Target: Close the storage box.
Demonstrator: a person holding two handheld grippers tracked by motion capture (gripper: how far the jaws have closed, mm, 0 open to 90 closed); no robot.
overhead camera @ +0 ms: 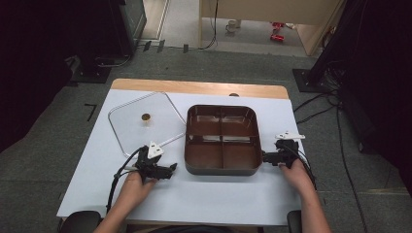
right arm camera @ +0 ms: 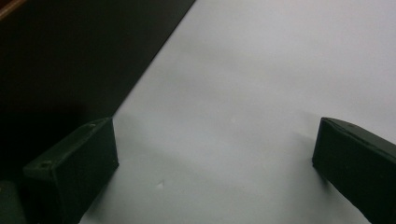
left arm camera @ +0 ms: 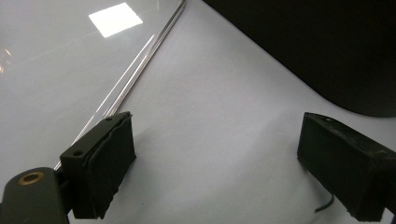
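Observation:
A brown square tray (overhead camera: 222, 165) with four compartments sits at the middle of the white table; its compartments look bare. A clear square lid (overhead camera: 160, 124) with a small gold knob (overhead camera: 145, 117) lies flat to its left. My left gripper (overhead camera: 171, 169) rests low on the table just left of the tray's front left corner, open, nothing between its jaws (left arm camera: 215, 158). The lid's edge (left arm camera: 140, 70) runs past its left jaw, and the tray's dark wall (left arm camera: 327, 51) is at upper right. My right gripper (overhead camera: 266, 157) sits beside the tray's right side, open and empty (right arm camera: 215, 158).
The table's wooden far edge (overhead camera: 199, 87) shows beyond the white top (overhead camera: 194, 194). Black stands and cables crowd the floor left and right. The tray's dark wall (right arm camera: 70, 56) runs along the left of the right gripper view.

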